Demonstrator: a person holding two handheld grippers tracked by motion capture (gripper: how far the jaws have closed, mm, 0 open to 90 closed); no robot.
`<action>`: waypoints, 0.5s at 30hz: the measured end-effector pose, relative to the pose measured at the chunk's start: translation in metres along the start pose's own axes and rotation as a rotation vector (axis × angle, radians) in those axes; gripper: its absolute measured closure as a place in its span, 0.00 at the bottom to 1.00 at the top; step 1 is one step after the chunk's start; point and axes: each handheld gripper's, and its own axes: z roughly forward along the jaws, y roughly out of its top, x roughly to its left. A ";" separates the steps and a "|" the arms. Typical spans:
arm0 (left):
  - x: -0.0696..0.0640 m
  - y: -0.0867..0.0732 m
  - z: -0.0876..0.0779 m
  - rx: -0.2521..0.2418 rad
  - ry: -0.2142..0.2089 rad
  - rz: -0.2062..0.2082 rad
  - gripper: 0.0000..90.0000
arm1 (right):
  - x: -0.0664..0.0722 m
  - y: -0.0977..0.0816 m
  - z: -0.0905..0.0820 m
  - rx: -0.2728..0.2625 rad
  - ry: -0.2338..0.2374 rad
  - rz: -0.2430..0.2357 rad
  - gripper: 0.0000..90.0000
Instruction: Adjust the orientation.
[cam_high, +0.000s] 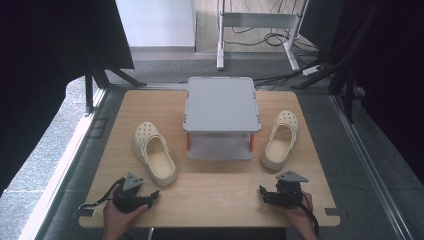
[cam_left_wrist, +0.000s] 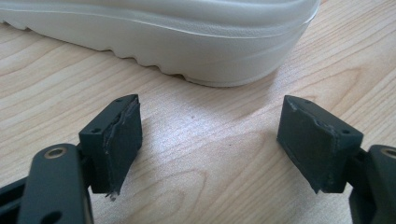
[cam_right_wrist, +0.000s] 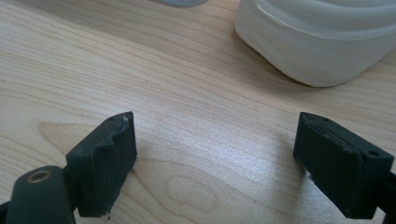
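Shelf (cam_high: 221, 104) mid-table (cam_high: 210, 200) — a clog (cam_high: 154, 152) each side (cam_high: 280, 140).

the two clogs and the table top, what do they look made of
Left clog and right clog: likely moulded foam or soft rubbery plastic, cream, matte with a faint sheen; one-piece body, punched toe holes, ribbed sole edge in the left gripper view. Table top: pale wood or wood-look laminate, smooth satin; grain lines run across it, and I cannot tell solid from veneer.
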 end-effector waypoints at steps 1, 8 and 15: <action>0.000 0.000 0.000 0.000 0.000 -0.001 0.25 | 0.000 0.000 0.000 0.001 0.001 0.002 0.16; 0.000 0.001 0.001 -0.002 0.000 -0.004 0.25 | -0.004 0.004 -0.007 -0.002 0.107 0.003 0.36; 0.001 0.002 0.002 -0.002 -0.003 -0.001 0.25 | 0.007 0.020 -0.017 0.001 0.216 -0.104 0.46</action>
